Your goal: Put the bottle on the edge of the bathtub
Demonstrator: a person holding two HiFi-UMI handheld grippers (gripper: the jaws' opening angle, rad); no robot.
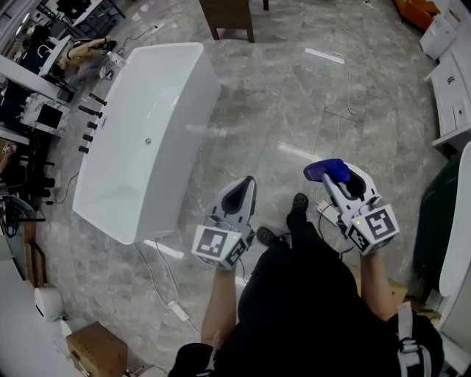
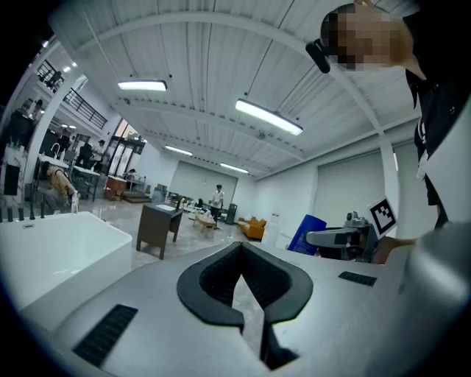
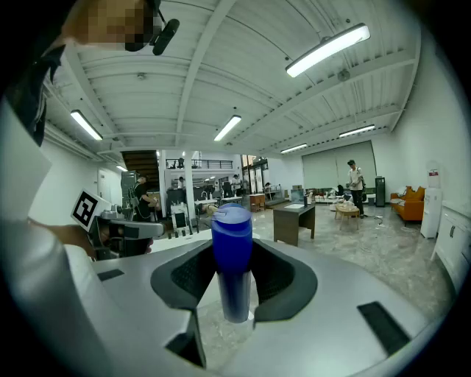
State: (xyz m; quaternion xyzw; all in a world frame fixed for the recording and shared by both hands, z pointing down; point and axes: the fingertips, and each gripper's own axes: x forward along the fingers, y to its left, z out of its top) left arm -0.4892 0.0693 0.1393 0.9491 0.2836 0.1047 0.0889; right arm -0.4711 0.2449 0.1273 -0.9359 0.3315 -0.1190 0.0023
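Observation:
My right gripper [image 1: 340, 182] is shut on a blue bottle [image 1: 327, 171], which is held over the marble floor, well right of the bathtub. In the right gripper view the bottle [image 3: 232, 254] stands upright between the dark pads [image 3: 283, 280] of the gripper [image 3: 234, 283]. The white freestanding bathtub [image 1: 185, 136] sits on the floor at the upper left, and its rim [image 2: 51, 247] also shows in the left gripper view. My left gripper [image 1: 241, 195] hangs between tub and bottle with nothing in it, its jaws [image 2: 240, 254] together.
A dark wooden table [image 1: 229, 18] stands beyond the tub. Black taps [image 1: 90, 123] line the tub's left side. White cabinets [image 1: 452, 82] stand at the right, a cardboard box [image 1: 96, 347] at the lower left. A cable [image 1: 163, 283] trails across the floor. My shoes [image 1: 297, 203] are below the grippers.

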